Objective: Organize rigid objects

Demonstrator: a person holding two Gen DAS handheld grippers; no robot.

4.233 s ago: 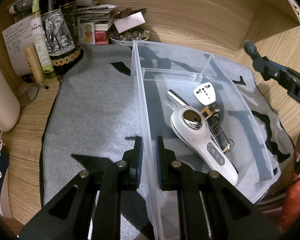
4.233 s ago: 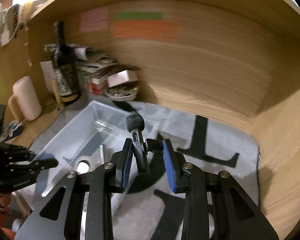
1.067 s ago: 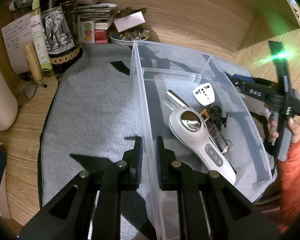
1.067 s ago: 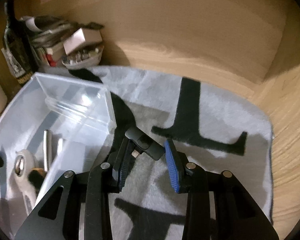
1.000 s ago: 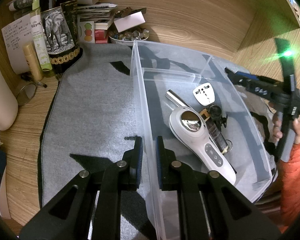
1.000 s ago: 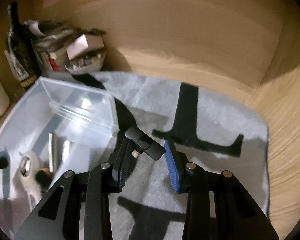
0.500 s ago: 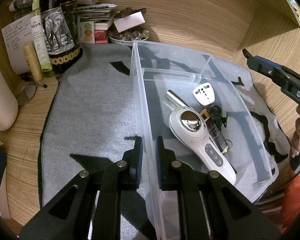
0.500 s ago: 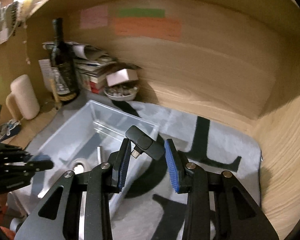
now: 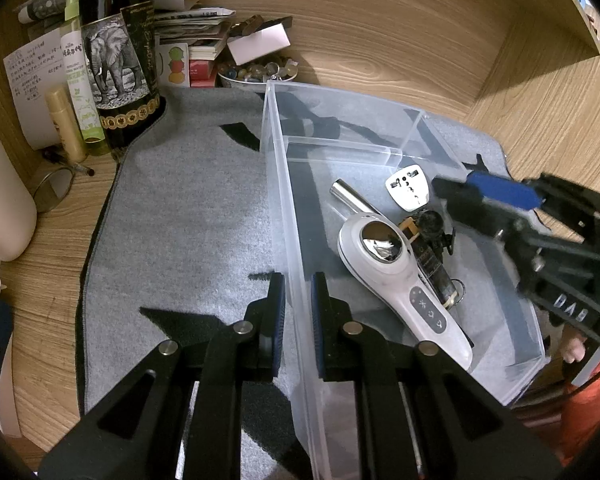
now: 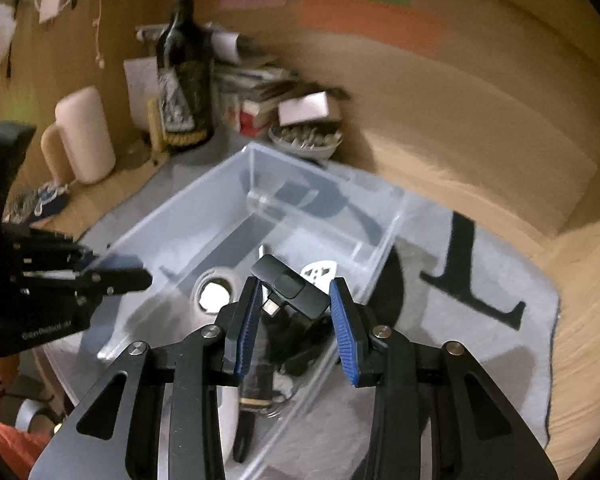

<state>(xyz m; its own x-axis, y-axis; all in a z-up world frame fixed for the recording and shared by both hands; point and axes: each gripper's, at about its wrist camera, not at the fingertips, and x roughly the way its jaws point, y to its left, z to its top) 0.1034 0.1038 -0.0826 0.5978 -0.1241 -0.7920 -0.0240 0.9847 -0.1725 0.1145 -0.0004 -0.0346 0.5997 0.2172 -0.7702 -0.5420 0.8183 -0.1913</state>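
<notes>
Clear plastic bin (image 9: 278,184) is pinched at its near wall by the left gripper (image 9: 297,292). The right gripper (image 10: 294,308) clamps a small black adapter (image 10: 290,286) above the bin — best lowered beside the white plug (image 10: 320,272), then let go.

One clear bin (image 9: 284,208), one bottle (image 9: 118,52), two grippers (image 9: 297,308).

Left gripper (image 9: 297,304) clamped tight on the bin's side wall, right gripper (image 10: 296,312) pinching a small black dongle, both angled down.
</notes>
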